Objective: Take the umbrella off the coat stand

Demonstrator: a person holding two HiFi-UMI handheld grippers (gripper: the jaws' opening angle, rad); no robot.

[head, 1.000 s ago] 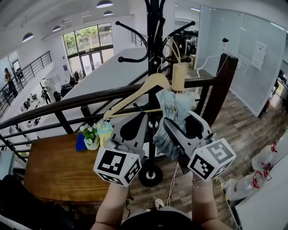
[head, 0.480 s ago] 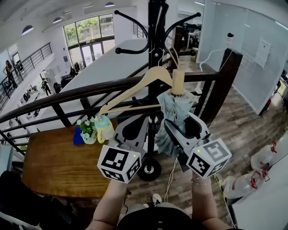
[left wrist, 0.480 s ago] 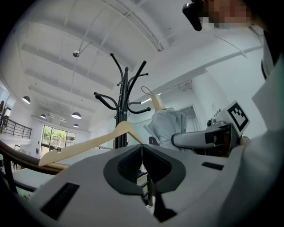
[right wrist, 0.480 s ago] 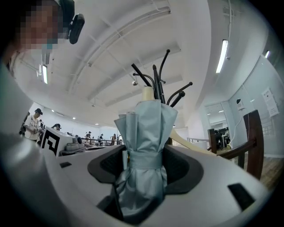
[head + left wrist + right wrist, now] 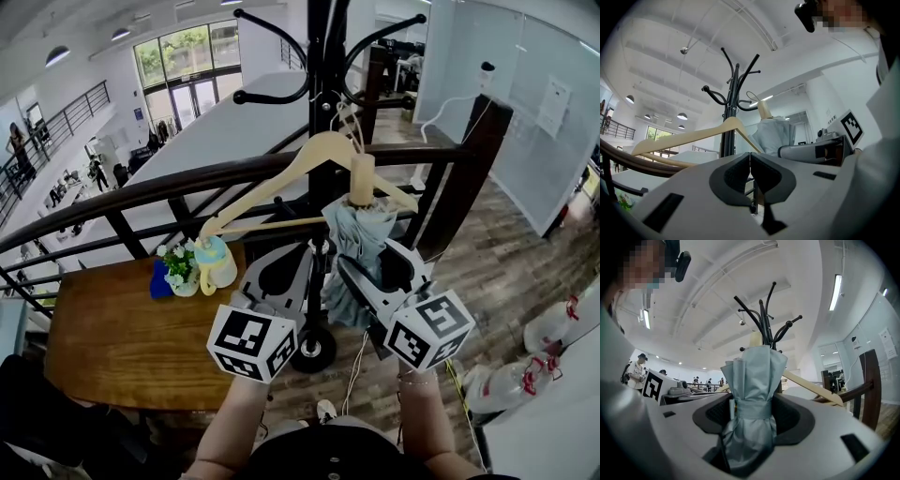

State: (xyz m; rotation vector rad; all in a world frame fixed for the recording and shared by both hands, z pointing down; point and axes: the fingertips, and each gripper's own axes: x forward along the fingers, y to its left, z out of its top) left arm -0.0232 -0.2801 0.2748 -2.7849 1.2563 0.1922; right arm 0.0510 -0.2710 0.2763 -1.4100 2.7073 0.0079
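The left gripper (image 5: 292, 267) is held up below the wooden hanger (image 5: 281, 192), its jaws pressed together on nothing. Just to its right, the folded pale-blue umbrella (image 5: 356, 248) hangs handle-up from the coat stand (image 5: 323, 56). It looks light, soft cloth over a stiff core, so the strapped waist is probably the firmest hold, and it likely needs lifting to clear its hook. The right gripper (image 5: 380, 270), forearm raised and jaws pointing up and away from the person, is clamped on that waist, pads sunk against the cloth.
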